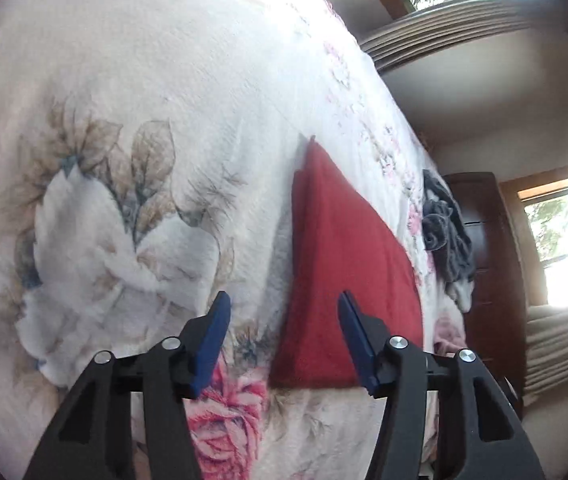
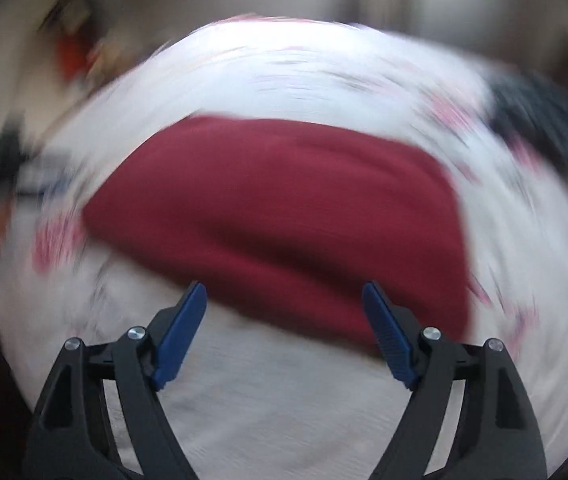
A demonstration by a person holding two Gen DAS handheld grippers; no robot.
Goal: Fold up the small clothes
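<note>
1. My left gripper [image 1: 284,300] is spread wide, holding nothing, above the floral blanket [image 1: 143,120].
2. My right gripper [image 2: 284,292] is likewise spread and empty; its view is motion-blurred.
3. The red cloth [image 1: 340,264] lies folded on the blanket, just ahead of both grippers.
4. A dark garment [image 1: 446,236] lies crumpled beyond it.

- Left gripper [image 1: 284,300]: jaws spread, nothing between them, above the floral blanket [image 1: 143,80].
- Red cloth [image 1: 340,264] lies flat at its 1 o'clock, low obstacle.
- Dark crumpled garment [image 1: 444,232] at 2 o'clock near the bed edge, well apart.
- 9 to 12 o'clock: bare blanket.
- Right gripper [image 2: 284,292]: jaws wide, red cloth at 12 o'clock; view blurred.
</note>
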